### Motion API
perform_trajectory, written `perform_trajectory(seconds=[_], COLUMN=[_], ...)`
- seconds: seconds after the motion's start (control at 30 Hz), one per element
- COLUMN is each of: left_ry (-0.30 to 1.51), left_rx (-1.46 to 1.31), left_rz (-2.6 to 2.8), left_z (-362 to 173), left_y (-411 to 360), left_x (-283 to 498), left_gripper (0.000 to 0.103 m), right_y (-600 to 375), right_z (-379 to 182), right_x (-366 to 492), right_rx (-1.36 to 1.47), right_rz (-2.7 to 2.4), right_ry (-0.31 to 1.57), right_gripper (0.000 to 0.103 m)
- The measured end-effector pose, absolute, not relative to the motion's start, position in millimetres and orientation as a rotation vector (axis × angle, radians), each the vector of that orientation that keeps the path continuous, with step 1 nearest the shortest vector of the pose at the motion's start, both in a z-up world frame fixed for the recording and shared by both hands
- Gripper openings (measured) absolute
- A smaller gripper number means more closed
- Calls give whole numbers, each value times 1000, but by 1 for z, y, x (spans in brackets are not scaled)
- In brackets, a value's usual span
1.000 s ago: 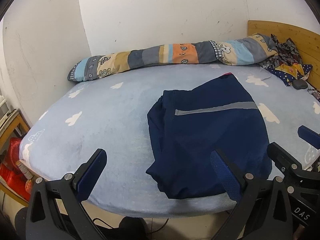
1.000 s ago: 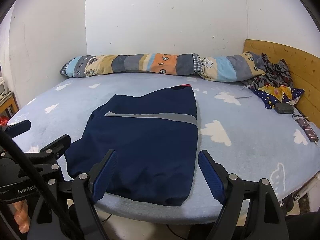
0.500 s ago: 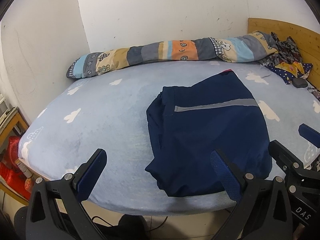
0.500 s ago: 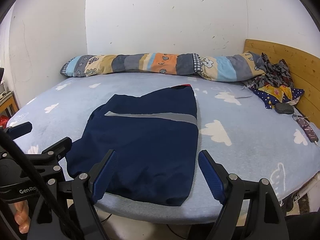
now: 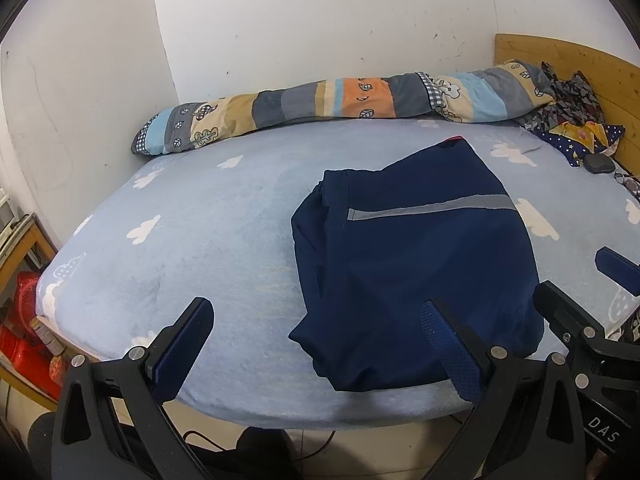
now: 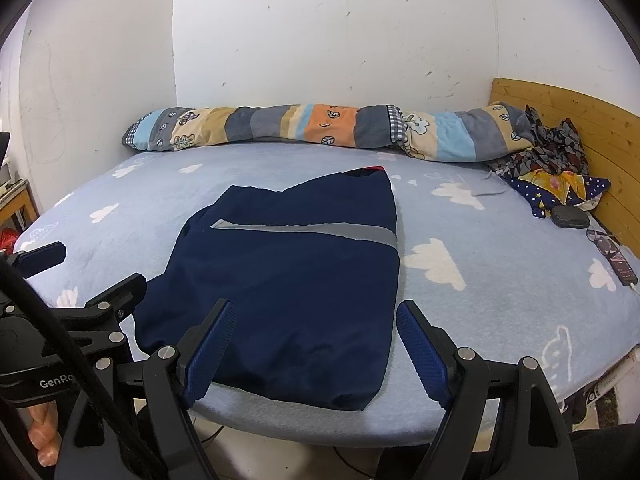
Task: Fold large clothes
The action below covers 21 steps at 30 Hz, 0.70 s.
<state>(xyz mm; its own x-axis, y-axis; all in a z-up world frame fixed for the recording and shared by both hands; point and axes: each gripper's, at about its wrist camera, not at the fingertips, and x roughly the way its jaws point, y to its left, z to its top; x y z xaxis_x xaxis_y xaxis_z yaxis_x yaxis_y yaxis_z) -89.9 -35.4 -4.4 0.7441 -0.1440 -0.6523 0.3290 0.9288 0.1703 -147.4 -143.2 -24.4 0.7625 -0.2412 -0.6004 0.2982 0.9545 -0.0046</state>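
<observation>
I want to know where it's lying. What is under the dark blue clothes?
The folded dark blue garment lies on the light blue cloud-print bedsheet, which shows all around it. The sheet directly beneath is covered, so anything there cannot be seen.

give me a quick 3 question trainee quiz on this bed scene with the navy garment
1. True or false: the right tool is clamped on the navy garment.
2. What lies along the wall at the far side of the bed? A) patchwork bolster B) a suitcase C) a stack of books
3. What colour is the stripe across the garment?

Key
1. False: both its pads stand wide apart with nothing between them, and the left tool is open too.
2. A, the patchwork bolster.
3. Grey.
</observation>
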Motion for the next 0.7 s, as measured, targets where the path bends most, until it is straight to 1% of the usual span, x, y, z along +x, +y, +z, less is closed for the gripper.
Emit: perform_trajectory(seconds=[0.7], left_ry=[702], left_rx=[282], left_rz=[-273], left_z=[-5], left_y=[-36], left_x=[-90], left_gripper=[103], right_y=[-142], right_z=[-23], right_x=[-148], right_rx=[87], right_rz=[-303], right_ry=[632], right_gripper=[86])
